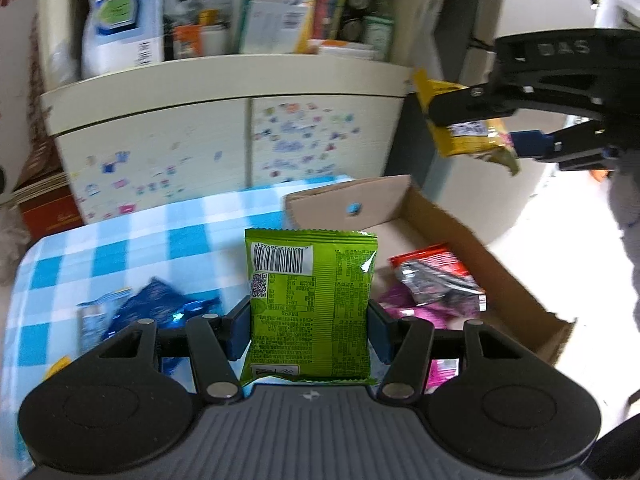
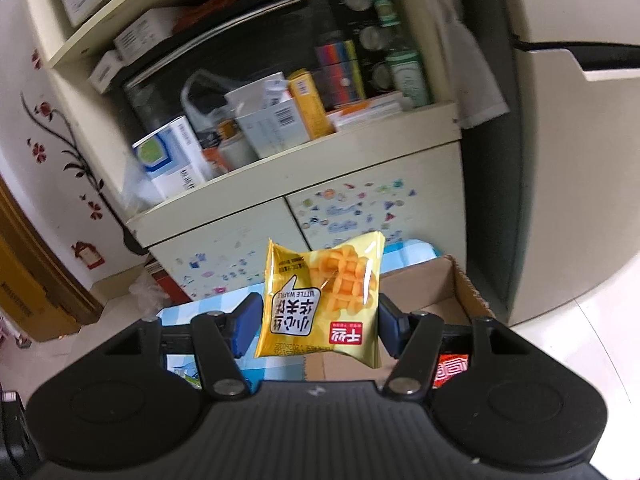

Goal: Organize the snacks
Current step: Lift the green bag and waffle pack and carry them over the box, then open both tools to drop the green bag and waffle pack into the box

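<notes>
My left gripper (image 1: 308, 322) is shut on a green snack packet (image 1: 310, 308), held upright with its barcode side toward the camera, above the blue-checked table (image 1: 120, 240). My right gripper (image 2: 314, 322) is shut on a yellow waffle packet (image 2: 322, 300), raised over the near end of the cardboard box (image 2: 440, 284). In the left wrist view that same right gripper (image 1: 486, 126) and yellow waffle packet (image 1: 468, 136) hang at the upper right, above the cardboard box (image 1: 460, 220). A red and silver packet (image 1: 436, 276) and a pink packet (image 1: 412, 308) lie inside the box.
Blue wrappers (image 1: 156, 304) lie on the table to the left of the green packet. A cream cabinet (image 1: 224, 120) with sticker-covered doors stands behind the table, its shelf crowded with boxes and bottles. A person's sleeve (image 1: 624, 208) is at the far right.
</notes>
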{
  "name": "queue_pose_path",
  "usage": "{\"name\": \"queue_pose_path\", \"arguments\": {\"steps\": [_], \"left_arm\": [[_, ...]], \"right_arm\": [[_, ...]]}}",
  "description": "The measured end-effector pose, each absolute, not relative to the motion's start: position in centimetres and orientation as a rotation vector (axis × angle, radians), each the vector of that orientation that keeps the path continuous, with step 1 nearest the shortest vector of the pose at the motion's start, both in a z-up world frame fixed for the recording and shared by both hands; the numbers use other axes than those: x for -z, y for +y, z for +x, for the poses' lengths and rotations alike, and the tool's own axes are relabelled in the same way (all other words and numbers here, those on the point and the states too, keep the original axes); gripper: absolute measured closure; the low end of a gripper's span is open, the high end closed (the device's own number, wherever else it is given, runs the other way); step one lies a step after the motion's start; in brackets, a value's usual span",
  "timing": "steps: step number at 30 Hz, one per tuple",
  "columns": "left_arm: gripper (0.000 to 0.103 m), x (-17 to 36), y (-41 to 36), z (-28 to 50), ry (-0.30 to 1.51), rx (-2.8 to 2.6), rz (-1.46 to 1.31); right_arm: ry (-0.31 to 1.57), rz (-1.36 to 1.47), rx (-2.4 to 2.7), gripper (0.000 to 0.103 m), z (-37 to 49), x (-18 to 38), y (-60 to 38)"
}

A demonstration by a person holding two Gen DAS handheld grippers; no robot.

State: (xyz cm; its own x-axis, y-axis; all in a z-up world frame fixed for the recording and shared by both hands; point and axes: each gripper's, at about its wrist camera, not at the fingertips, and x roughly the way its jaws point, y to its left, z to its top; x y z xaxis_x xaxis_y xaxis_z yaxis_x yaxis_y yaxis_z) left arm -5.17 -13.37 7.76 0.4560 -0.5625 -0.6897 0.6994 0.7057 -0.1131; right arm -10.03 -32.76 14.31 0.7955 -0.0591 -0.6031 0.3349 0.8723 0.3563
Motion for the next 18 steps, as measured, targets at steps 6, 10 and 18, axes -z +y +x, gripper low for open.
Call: {"name": "queue_pose_path", "arguments": {"steps": [6,10,18], "left_arm": [[0.040,-7.2,-15.5,-6.3,0.768,0.883,0.190],[0.040,-6.8,-16.8,-7.1,0.770,0.946,0.192],[0.040,-5.9,-18.8,-7.8,0.792,1.021,0.192]], "right_arm": [[0.636,0.504,0.257,0.042,-10.2,-13.9,-33.9],[0.641,0.524,0.274,0.042,-10.2,-13.8,-34.2],[0.664,0.551,0.305,0.042,-10.2,-13.2,-34.9]]}}
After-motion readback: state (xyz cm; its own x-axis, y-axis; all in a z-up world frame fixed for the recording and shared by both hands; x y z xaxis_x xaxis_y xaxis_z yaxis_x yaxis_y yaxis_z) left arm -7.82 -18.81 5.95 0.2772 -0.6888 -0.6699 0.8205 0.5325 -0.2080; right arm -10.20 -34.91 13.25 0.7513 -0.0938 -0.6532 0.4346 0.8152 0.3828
